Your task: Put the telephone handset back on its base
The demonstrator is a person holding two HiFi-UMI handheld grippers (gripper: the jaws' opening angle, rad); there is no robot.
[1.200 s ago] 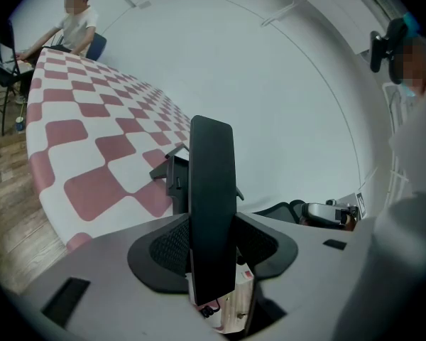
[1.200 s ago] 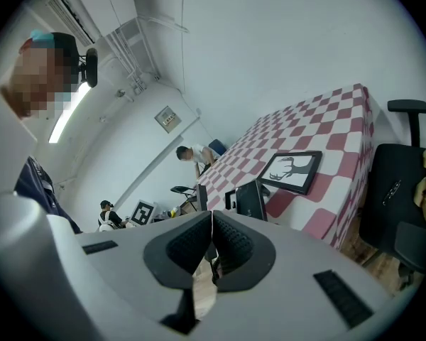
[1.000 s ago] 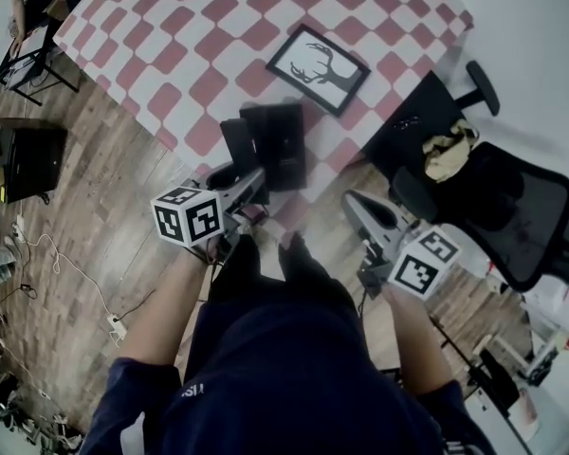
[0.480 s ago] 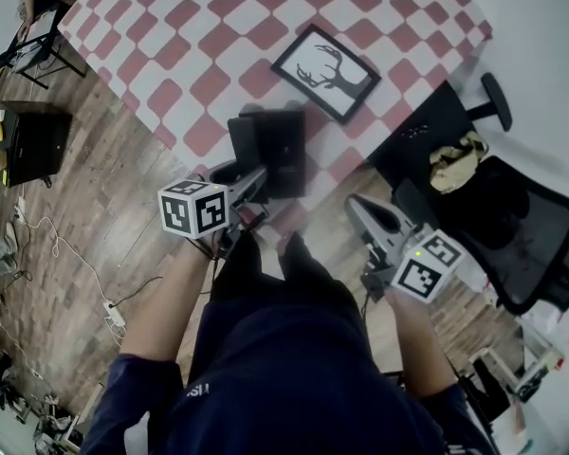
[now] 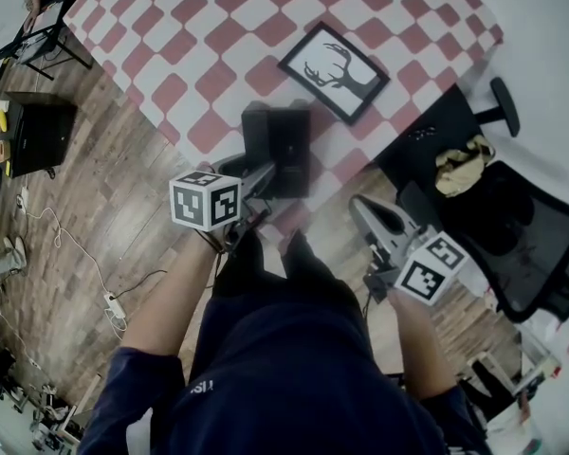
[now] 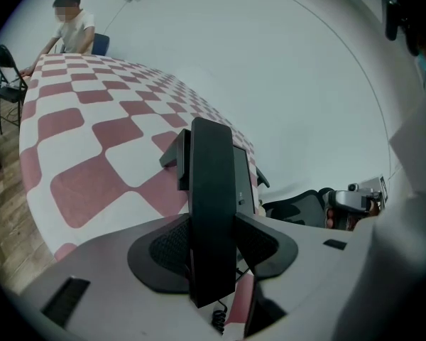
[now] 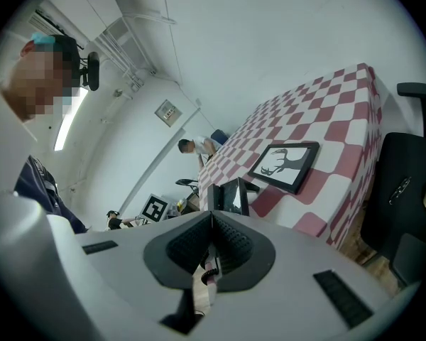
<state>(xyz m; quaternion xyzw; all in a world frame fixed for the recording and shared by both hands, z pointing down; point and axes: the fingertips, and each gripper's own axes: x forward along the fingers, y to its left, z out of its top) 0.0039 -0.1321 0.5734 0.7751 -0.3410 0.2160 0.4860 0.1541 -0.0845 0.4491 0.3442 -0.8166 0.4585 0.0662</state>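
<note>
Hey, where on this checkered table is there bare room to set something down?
Free: the wide checkered cloth beyond and left of the framed deer picture. Narrower: the strip between that picture and the telephone base. Crowded: the near edge, where the left gripper holds the handset beside the base.

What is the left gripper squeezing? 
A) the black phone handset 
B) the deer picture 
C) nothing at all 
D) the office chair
A: in the left gripper view, the left gripper has its jaws pressed on both sides of the black telephone handset, while the framed deer picture lies apart on the checkered tablecloth.
</note>
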